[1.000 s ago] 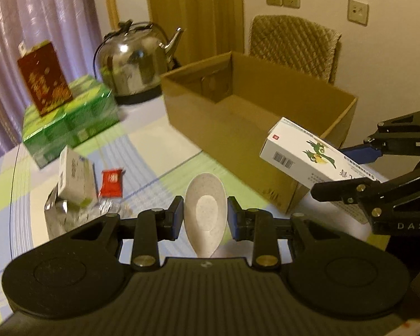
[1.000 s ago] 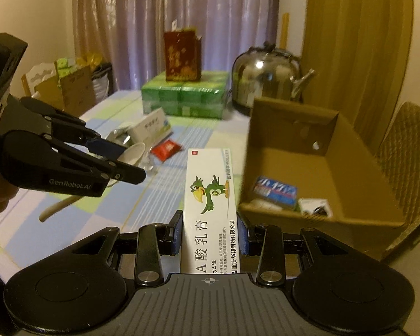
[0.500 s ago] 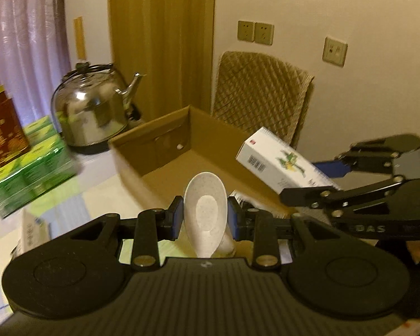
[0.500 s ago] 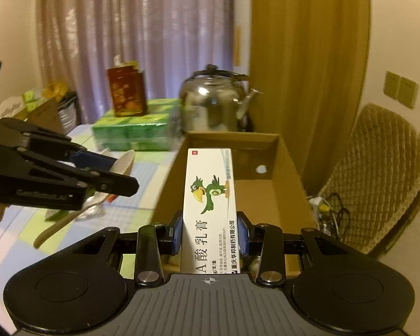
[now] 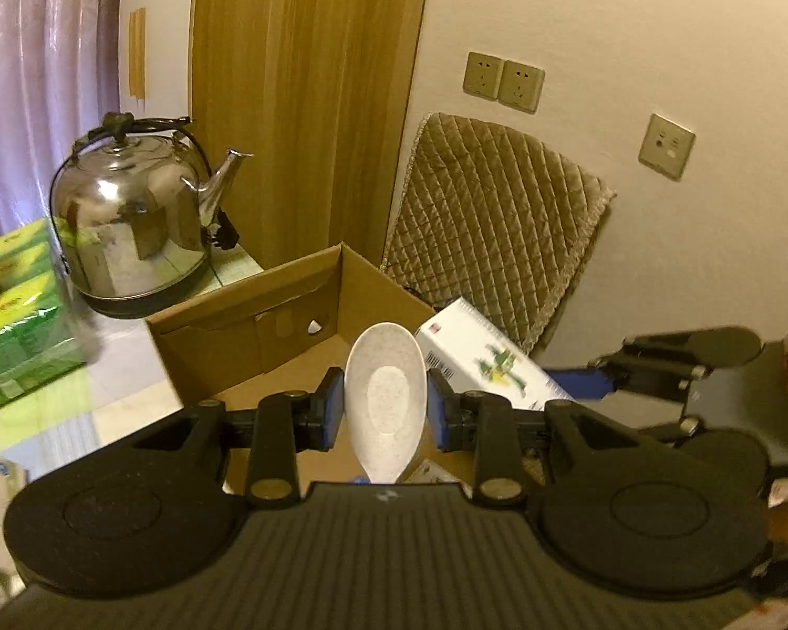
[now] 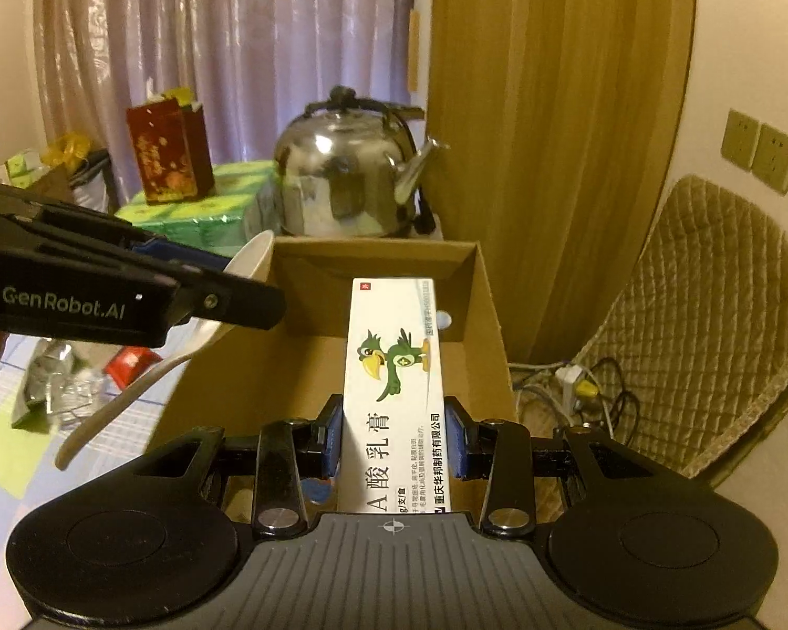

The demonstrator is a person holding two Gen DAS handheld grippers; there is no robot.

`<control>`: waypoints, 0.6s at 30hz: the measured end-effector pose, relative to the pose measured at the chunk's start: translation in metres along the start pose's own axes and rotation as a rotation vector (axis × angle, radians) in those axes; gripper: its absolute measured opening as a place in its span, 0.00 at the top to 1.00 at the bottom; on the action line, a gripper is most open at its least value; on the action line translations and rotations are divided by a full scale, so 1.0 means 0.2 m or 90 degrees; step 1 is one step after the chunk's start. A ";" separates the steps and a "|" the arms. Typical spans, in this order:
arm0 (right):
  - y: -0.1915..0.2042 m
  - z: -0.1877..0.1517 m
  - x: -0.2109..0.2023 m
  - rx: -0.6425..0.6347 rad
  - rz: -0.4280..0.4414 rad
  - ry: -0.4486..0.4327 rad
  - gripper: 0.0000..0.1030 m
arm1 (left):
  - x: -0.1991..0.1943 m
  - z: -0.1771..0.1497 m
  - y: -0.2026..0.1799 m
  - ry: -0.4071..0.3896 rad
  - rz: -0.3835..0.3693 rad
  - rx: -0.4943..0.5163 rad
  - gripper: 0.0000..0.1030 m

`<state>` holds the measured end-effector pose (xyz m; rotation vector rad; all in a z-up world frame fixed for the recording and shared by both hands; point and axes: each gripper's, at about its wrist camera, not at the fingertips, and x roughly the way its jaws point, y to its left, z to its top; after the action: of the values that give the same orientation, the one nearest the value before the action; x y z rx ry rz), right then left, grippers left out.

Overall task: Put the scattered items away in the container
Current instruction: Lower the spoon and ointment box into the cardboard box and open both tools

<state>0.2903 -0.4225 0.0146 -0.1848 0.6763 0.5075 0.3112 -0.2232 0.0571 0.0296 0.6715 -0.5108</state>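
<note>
The left gripper (image 5: 385, 409) is closed on a white spoon (image 5: 384, 400), the bowl of which is clamped between the blue pads and points away from the camera. The spoon is held over the open cardboard box (image 5: 268, 325), above its near part. In the right wrist view the same spoon (image 6: 147, 367) is seen at the left, its handle slanting down over the box's left wall.

The right gripper (image 6: 393, 438) is closed on a white medicine carton (image 6: 394, 394) printed with a green bird; the carton is gripped by its long sides and reaches forward over the inside of the box (image 6: 478, 289). In the left wrist view the carton (image 5: 483, 362) is seen at the right, tilted, with the right gripper's fingers (image 5: 672, 357) behind it.

A steel kettle (image 6: 349, 184) stands on the desk (image 5: 126, 388) just beyond the far wall of the box. A green package (image 6: 205, 210) with a dark red box (image 6: 168, 155) on top lies left of the kettle. A red sachet (image 6: 131, 362) and crumpled foil (image 6: 58, 383) are left on the desk beside the box. A quilted chair back (image 5: 494, 226) is seen at the far right.
</note>
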 end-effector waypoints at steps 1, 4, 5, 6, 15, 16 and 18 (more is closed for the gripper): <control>-0.01 0.00 0.02 0.000 0.001 0.006 0.66 | 0.03 0.01 0.00 0.001 -0.003 -0.002 0.73; -0.04 0.00 0.09 0.007 0.009 0.024 0.66 | 0.12 0.01 0.01 0.011 -0.010 -0.009 0.73; -0.05 0.00 0.11 0.009 0.013 0.032 0.66 | 0.14 0.00 0.01 0.015 -0.011 -0.009 0.73; -0.06 -0.01 0.13 0.011 0.018 0.039 0.65 | 0.17 -0.01 0.01 0.019 -0.010 -0.007 0.73; -0.06 -0.09 0.30 -0.008 0.022 0.103 0.65 | 0.32 -0.11 0.05 0.058 -0.010 0.000 0.73; -0.06 -0.09 0.31 -0.008 0.022 0.106 0.65 | 0.33 -0.12 0.05 0.060 -0.010 -0.001 0.73; -0.06 -0.11 0.32 -0.011 0.021 0.112 0.65 | 0.35 -0.13 0.06 0.065 -0.014 -0.009 0.73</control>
<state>0.3266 -0.4144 -0.0432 -0.2375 0.8474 0.5326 0.3479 -0.2396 -0.0073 0.0346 0.7755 -0.5288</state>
